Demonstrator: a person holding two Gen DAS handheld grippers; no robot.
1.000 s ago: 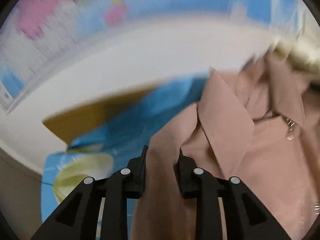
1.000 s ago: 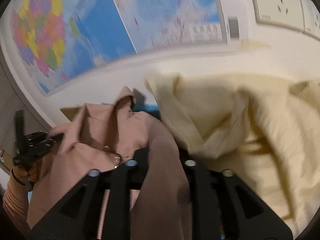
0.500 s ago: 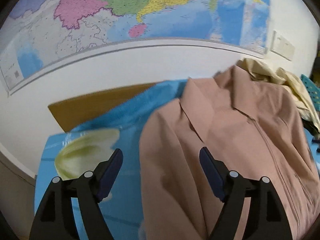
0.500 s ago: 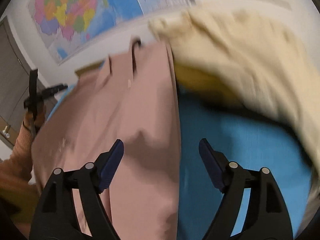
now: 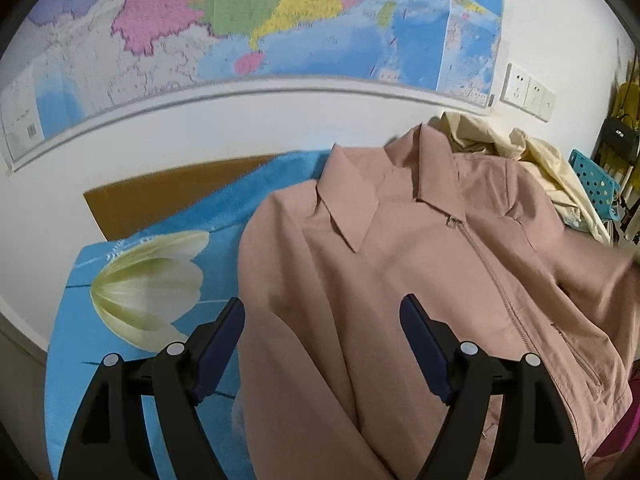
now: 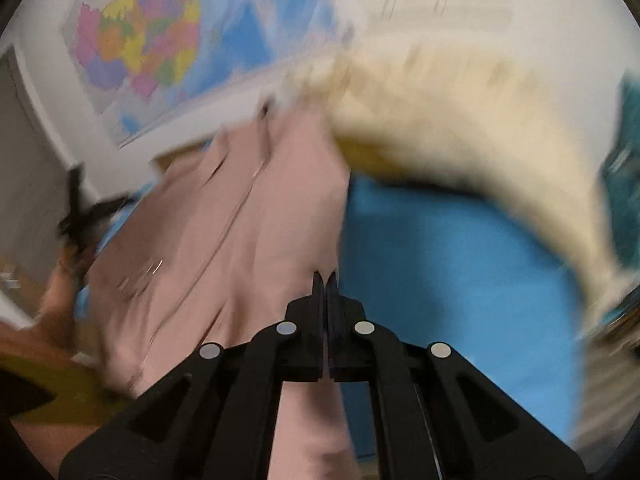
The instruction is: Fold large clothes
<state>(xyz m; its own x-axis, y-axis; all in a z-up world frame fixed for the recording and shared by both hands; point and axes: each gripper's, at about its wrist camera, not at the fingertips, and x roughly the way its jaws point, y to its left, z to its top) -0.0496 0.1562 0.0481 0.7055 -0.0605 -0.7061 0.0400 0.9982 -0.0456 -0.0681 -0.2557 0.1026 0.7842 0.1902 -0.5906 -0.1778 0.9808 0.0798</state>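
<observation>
A dusty-pink zip jacket (image 5: 420,272) lies face up on the blue cloth (image 5: 224,216), collar toward the wall. My left gripper (image 5: 322,304) hovers open over the jacket's left shoulder and sleeve, its pads apart and touching nothing. In the blurred right wrist view the same jacket (image 6: 248,240) stretches away to the left. My right gripper (image 6: 325,280) is shut, its tips at the jacket's right edge. The blur hides whether any fabric is pinched between the tips.
A cream garment (image 5: 540,160) lies bunched behind the jacket, also large in the right wrist view as a cream heap (image 6: 460,140). A turquoise perforated basket (image 5: 596,184) stands at the right. The map-covered wall (image 5: 240,20) bounds the far side. A person's hand (image 6: 60,280) holds the other gripper.
Both grippers let go of the bunched pink fabric and opened; the jacket now lies spread flat. The right gripper swept along the jacket's edge and snapped shut. The left one drew back slightly.
</observation>
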